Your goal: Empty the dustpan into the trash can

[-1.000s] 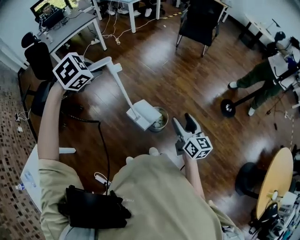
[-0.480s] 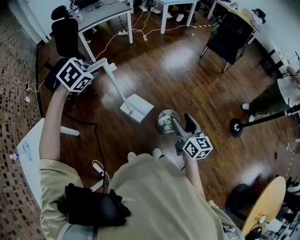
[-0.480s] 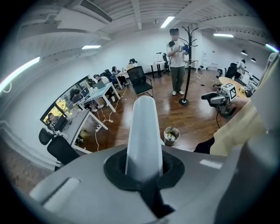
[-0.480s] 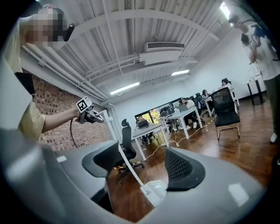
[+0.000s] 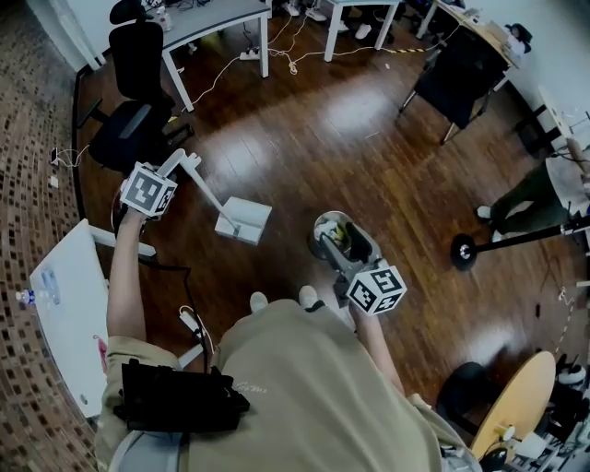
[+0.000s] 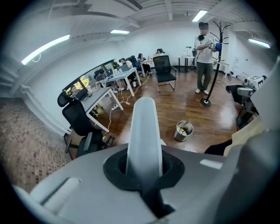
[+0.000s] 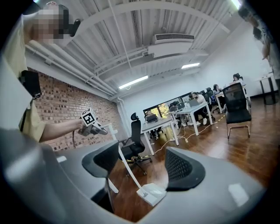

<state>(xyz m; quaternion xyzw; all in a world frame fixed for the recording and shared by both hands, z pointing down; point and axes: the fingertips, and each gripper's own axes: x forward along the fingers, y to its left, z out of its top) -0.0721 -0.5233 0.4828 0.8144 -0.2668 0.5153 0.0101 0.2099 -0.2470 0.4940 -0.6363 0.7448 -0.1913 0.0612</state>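
My left gripper (image 5: 171, 170) is shut on the top of the white dustpan's long handle (image 5: 208, 195). Its pan (image 5: 243, 221) hangs low by the wooden floor, left of the small metal trash can (image 5: 324, 228) and apart from it. In the left gripper view the handle (image 6: 144, 131) runs straight up between the closed jaws, and the can (image 6: 183, 130) with scraps inside stands beyond. My right gripper (image 5: 344, 241) hovers over the can's near side, its jaws a little apart and holding nothing. The right gripper view shows the dustpan (image 7: 151, 193) between its pads and my left gripper (image 7: 93, 127) at the left.
A black office chair (image 5: 138, 101) and a grey desk (image 5: 214, 20) stand behind the dustpan. A white table (image 5: 66, 304) is at my left and a power strip (image 5: 190, 323) lies near my feet. At the right are a stand's round base (image 5: 462, 251) and a person (image 5: 539, 198).
The dustpan has swung from the trash can's rim to the left and sunk lower as my left hand came down. My right gripper now overlaps the can in the head view.
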